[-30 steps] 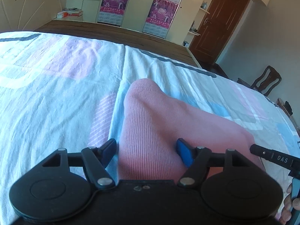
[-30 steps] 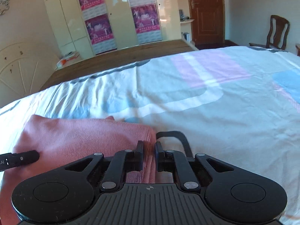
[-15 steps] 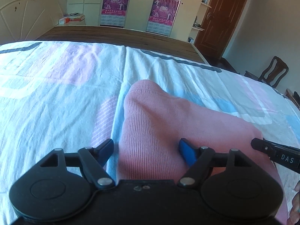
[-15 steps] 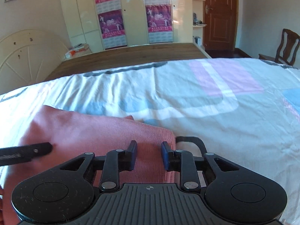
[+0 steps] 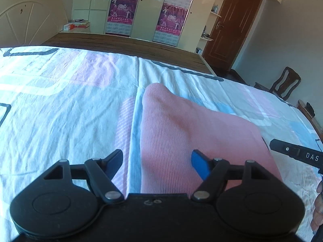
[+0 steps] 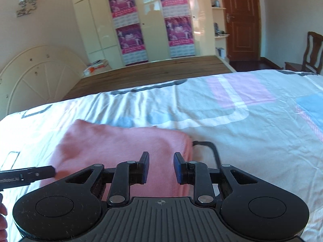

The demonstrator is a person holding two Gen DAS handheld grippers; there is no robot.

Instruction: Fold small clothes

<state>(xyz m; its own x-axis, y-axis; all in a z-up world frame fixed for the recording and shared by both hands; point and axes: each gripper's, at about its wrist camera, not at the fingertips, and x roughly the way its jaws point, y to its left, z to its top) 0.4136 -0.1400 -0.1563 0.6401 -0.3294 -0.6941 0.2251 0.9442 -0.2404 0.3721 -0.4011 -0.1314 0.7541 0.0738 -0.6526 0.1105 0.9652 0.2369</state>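
Note:
A folded pink ribbed garment (image 5: 193,129) lies flat on the patterned bed sheet (image 5: 60,104). It also shows in the right wrist view (image 6: 125,143). My left gripper (image 5: 157,161) is open wide over the garment's near left edge and holds nothing. My right gripper (image 6: 161,167) is open over the garment's near right corner and holds nothing. The right gripper's body shows at the right edge of the left wrist view (image 5: 296,153). The left gripper's body shows at the left edge of the right wrist view (image 6: 26,175).
The bed's wooden far edge (image 5: 125,44) runs behind the sheet. A cream wardrobe with pink posters (image 6: 153,22) and a brown door (image 6: 242,20) stand beyond. A wooden chair (image 5: 282,84) stands to the right of the bed. A headboard (image 6: 38,76) stands at left.
My right gripper has opened from shut and let go of the garment's corner. Both grippers have risen and drawn back a little. The garment stays flat on the sheet.

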